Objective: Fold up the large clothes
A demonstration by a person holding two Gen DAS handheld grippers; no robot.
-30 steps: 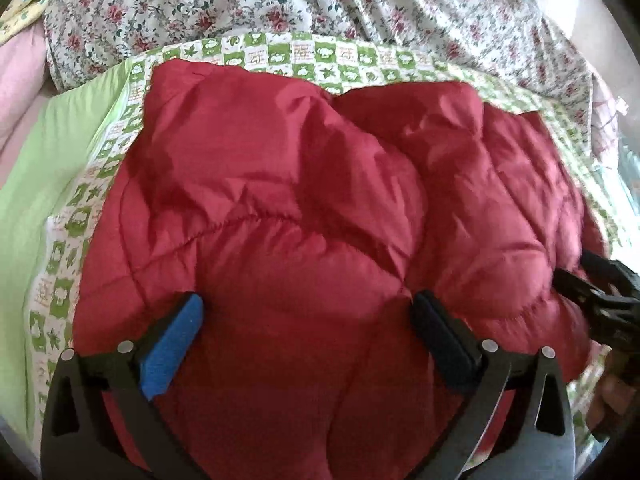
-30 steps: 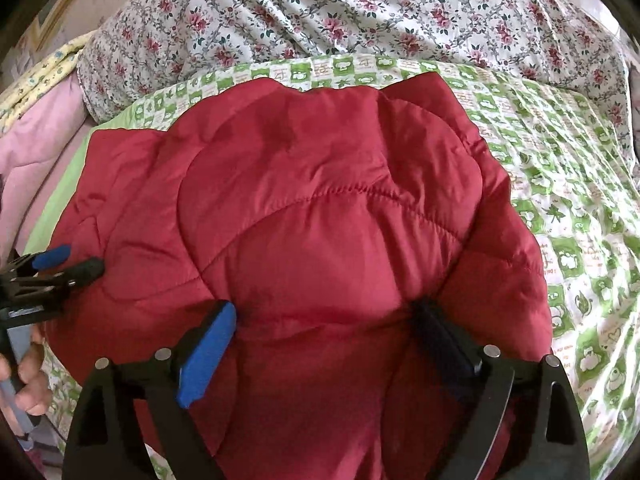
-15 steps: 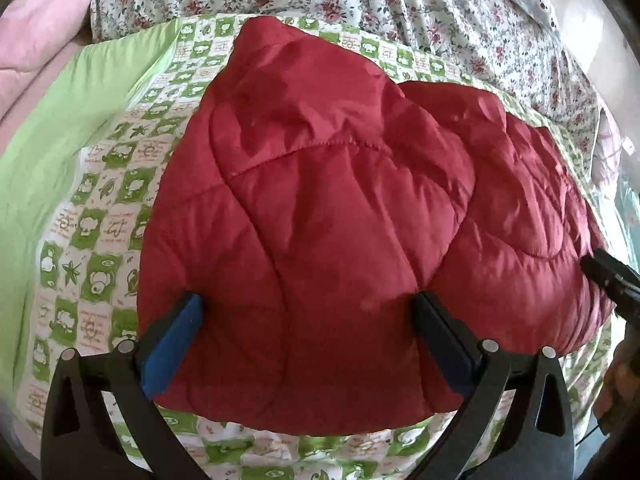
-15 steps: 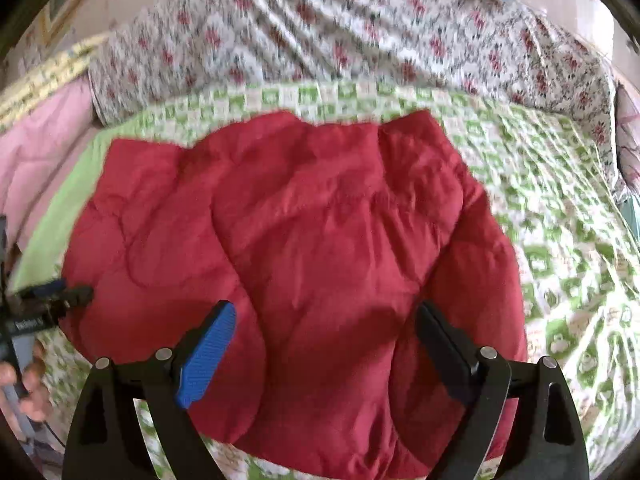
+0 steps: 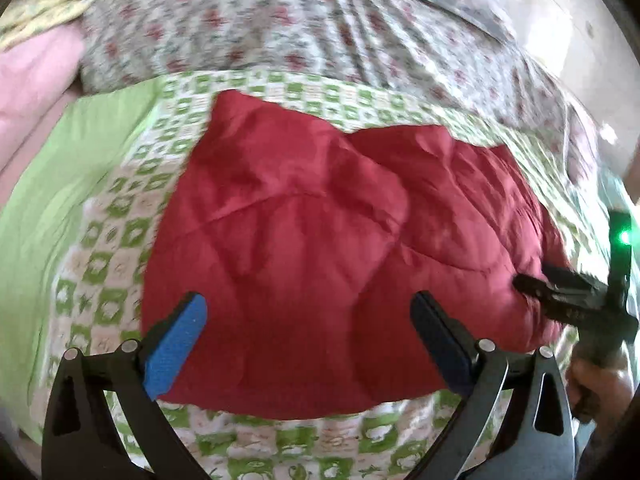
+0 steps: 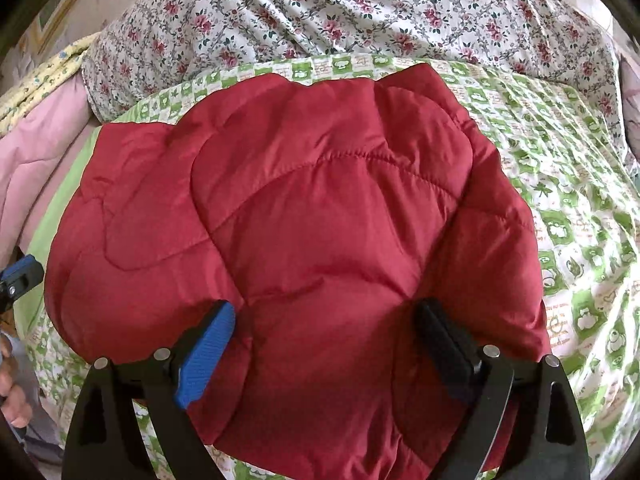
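Ahead of both grippers: red quilted jacket [image 6: 320, 216], folded into a puffy bundle, lying on green-check sheet [image 6: 568, 200].

L gripper [image 5: 308, 332]: jaws spread wide, nothing between the pads. Blue pad [image 5: 176, 348] on its left, dark pad [image 5: 440, 344] on its right. Jacket [image 5: 320, 248] sits just beyond and between the fingertips; near hem shows in front of the pads w/ sheet [image 5: 280, 444] visible below it. Contact w/ fabric: cannot tell. L view is motion-blurred.

R gripper [image 6: 324, 340]: jaws spread wide too, blue pad [image 6: 208, 348] left, dark pad [image 6: 444, 344] right. Jacket fills the gap between the fingers and runs down past them toward the cam; pads look close against the fabric, but not pinching it.

Cross-views: R gripper seen at far right of L view [image 5: 560, 300], tips at jacket's right edge, hand [image 5: 592, 388] under it, green LED lit above. L gripper's blue tip at far left edge of R view [image 6: 20, 272], beside jacket's left edge, fingers of a hand [image 6: 12, 396] below.

Beyond jacket: floral cover [image 6: 360, 12] bunched across the far side. Far left: pink blanket [image 6: 44, 152], plain green strip [image 5: 60, 184] of sheet.
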